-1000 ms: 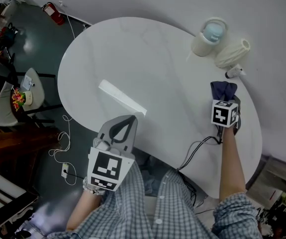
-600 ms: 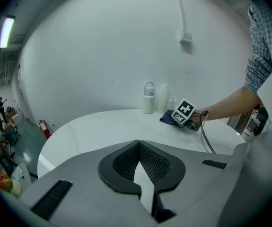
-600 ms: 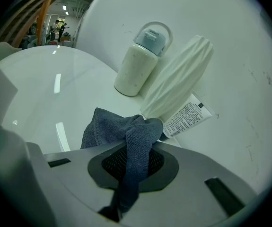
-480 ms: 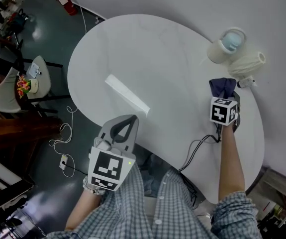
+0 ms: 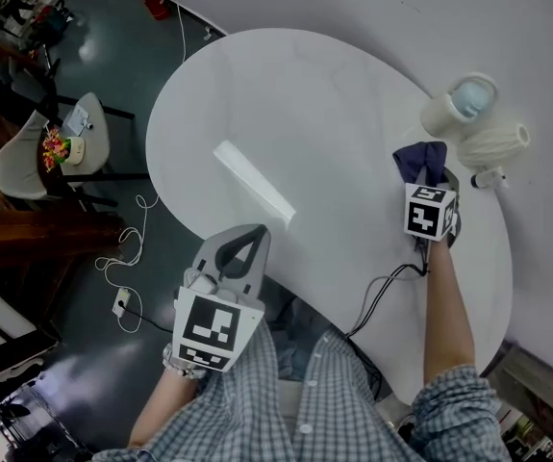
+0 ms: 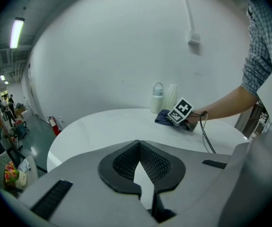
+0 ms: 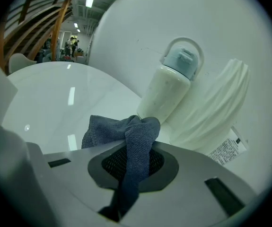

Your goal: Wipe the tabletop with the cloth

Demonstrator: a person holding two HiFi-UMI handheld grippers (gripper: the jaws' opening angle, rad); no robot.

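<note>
A dark blue cloth lies bunched on the white tabletop at its right side, near the wall. My right gripper is shut on the cloth, a fold of which runs down between the jaws. The cloth sits just in front of a white bottle. My left gripper hangs at the table's near edge, shut, with nothing between its jaws.
A white bottle with a pale blue lid and a ribbed white vase stand against the wall behind the cloth. A cable trails from the right gripper across the table. Chairs and floor cords lie left of the table.
The right gripper with the cloth has shifted slightly left and away from the person across the tabletop. The left gripper has stayed where it was. The head view has panned.
</note>
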